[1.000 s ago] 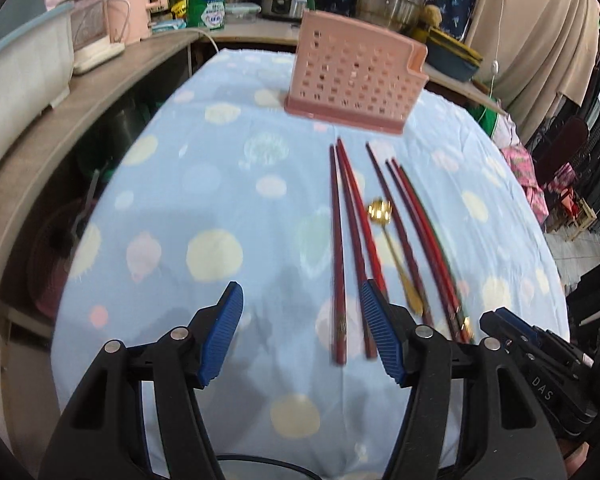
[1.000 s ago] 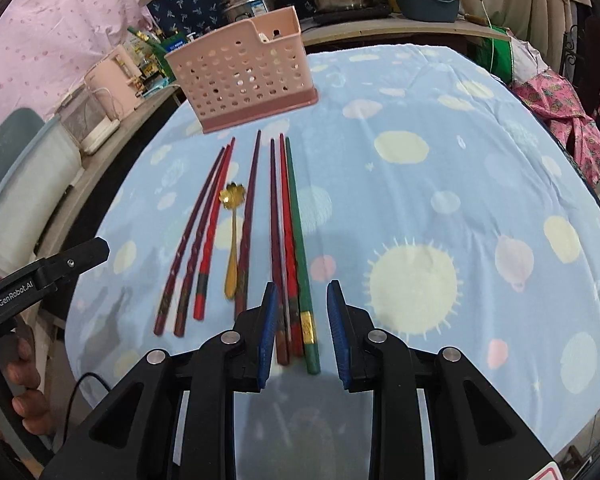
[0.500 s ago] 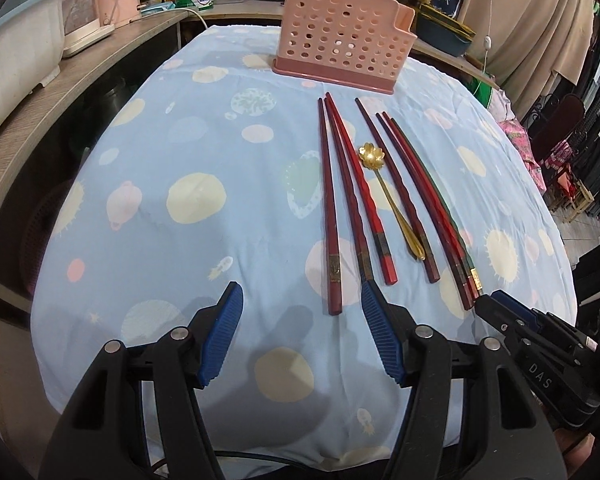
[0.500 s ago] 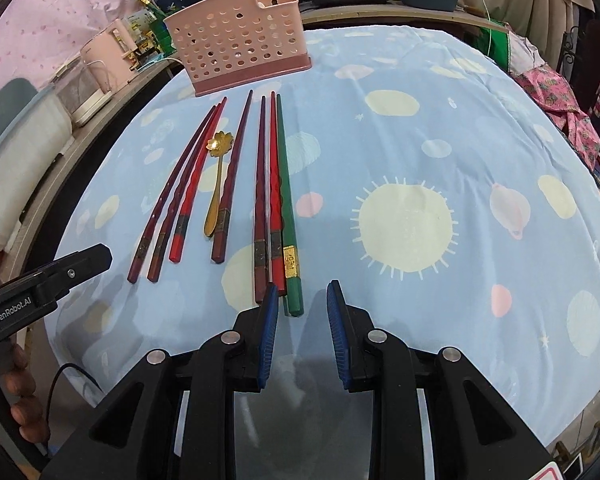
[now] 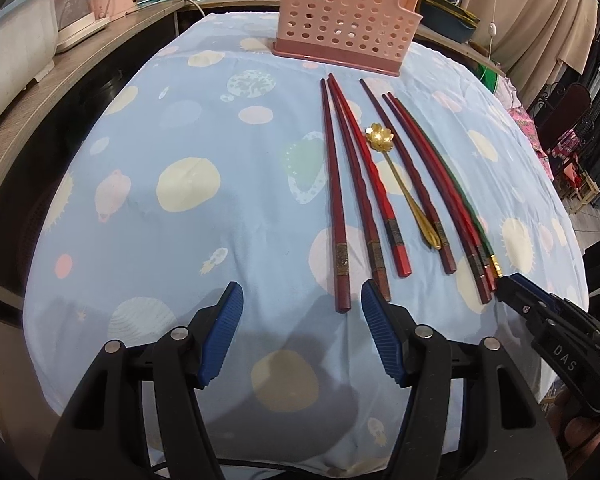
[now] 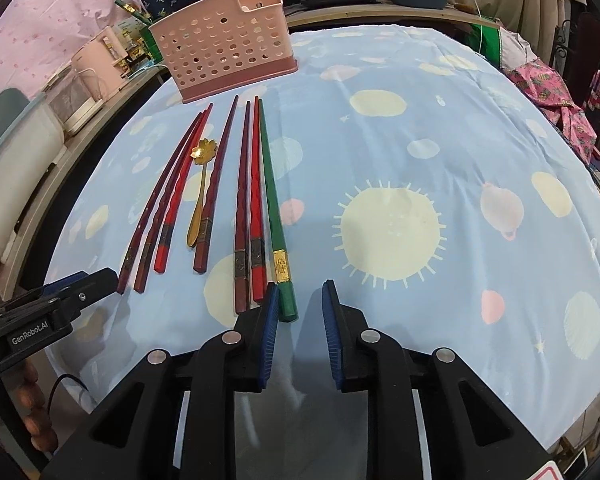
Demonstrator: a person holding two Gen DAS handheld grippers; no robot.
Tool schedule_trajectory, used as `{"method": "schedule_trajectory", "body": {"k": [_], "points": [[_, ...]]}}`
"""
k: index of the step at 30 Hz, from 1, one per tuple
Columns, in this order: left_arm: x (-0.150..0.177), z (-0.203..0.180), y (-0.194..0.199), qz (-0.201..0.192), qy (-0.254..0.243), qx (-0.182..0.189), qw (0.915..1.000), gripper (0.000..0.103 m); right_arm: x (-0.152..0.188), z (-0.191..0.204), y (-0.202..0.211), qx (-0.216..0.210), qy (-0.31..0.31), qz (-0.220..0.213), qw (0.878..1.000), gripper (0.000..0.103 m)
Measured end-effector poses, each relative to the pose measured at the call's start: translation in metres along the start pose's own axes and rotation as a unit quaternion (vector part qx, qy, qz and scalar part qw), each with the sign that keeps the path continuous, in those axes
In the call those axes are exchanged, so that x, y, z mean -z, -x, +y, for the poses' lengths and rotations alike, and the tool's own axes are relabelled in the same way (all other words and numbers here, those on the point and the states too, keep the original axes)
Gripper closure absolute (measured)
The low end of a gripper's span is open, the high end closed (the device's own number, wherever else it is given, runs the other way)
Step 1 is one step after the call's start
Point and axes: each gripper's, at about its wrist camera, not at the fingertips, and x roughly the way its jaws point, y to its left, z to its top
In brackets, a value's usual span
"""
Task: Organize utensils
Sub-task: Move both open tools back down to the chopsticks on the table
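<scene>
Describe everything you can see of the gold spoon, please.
The gold spoon looks like shiny metal. Its small bowl is flower-shaped with scalloped petals, and its thin handle widens toward the near end. It lies flat on the blue cloth, bowl toward the pink basket, among the chopsticks. Its handle end rests against the dark red chopstick beside it. No gripper touches it.

Seven chopsticks [image 6: 256, 204], one spoon [image 6: 199, 196], one basket [image 6: 224, 52]

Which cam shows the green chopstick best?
Right wrist: the green chopstick lies unobstructed, gold band visible, butt just ahead of the closing right gripper. Left wrist shows only a thin edge behind red ones.
</scene>
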Motion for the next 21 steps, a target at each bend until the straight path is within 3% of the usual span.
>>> {"method": "schedule_trajectory", "body": {"k": [15,21], "points": [[-0.008,-0.005,-0.013,-0.012,-0.021,-0.024,0.9994,0.046,-0.014,0.007,-0.011,0.005,0.019,-0.005,1.0,0.083],[-0.011,-0.007,-0.013,-0.015,-0.028,-0.019,0.9993,0.071,-0.015,0.009,-0.013,0.004,0.024,-0.007,1.0,0.087]]}}
